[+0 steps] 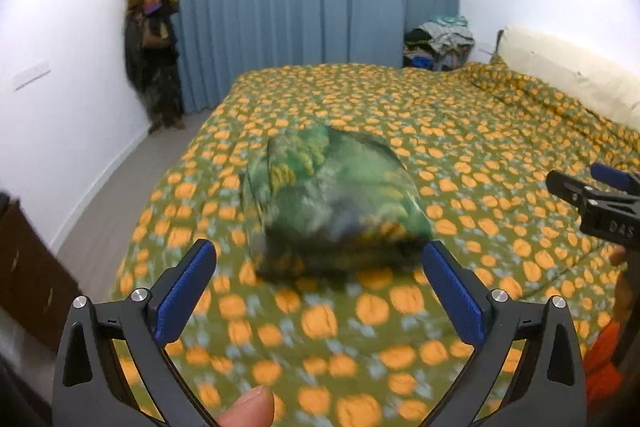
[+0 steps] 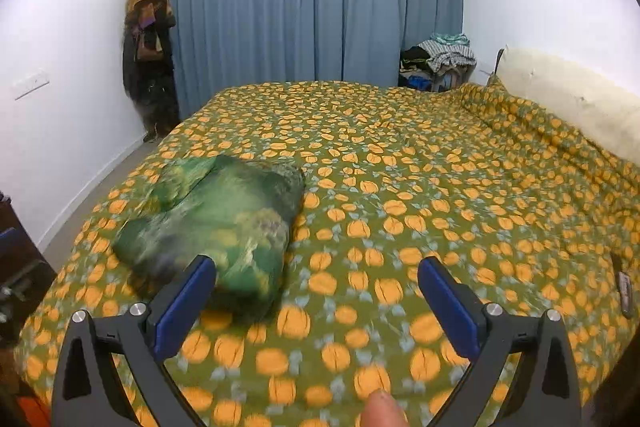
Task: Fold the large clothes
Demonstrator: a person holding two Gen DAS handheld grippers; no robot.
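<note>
The left gripper [image 1: 318,287] has its jaws wide open with nothing between them, above a bed sheet [image 1: 460,131] printed with orange pumpkins on olive green. Just beyond the blue pads [image 1: 186,293] a folded green garment [image 1: 336,199] lies on the sheet, blurred. At the right edge the right gripper [image 1: 592,201] shows in part, and a fingertip [image 1: 250,407] shows at the bottom edge.

One folded green garment [image 1: 332,199], one bed [image 1: 500,131], two grippers [image 1: 320,283].
</note>
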